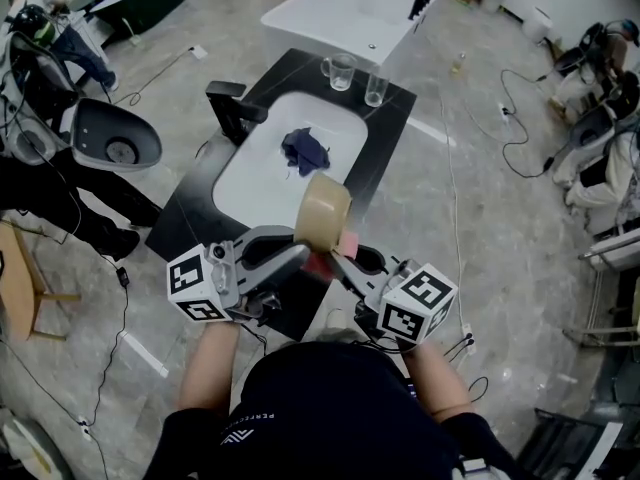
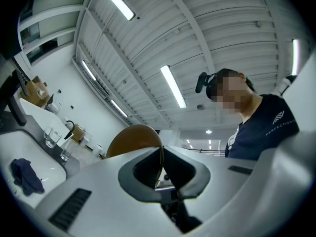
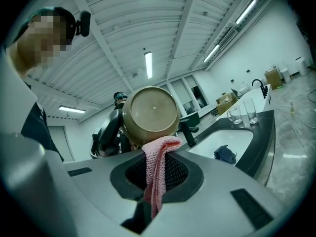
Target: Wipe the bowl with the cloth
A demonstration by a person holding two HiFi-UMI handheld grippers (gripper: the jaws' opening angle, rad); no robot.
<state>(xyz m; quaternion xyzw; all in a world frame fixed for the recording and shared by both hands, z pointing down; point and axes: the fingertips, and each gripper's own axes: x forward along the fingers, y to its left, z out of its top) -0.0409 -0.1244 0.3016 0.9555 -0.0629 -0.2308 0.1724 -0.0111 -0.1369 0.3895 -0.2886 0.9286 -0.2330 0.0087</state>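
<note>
Over sink (image 1: 250,183): L claw (image 1: 304,253) tight on bowl (image 1: 323,213), R claw (image 1: 336,260) on cloth (image 3: 158,162).

Dark blue rag (image 1: 305,150) in white sink (image 1: 250,183), two glasses (image 1: 340,71) behind

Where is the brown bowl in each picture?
Head view: bowl at the middle, just below the white sink.
Left gripper view: low middle, rim in the left tongs.
Right gripper view: middle, just above the pink cloth.
Shared landmark: the dark blue rag in the sink.
</note>
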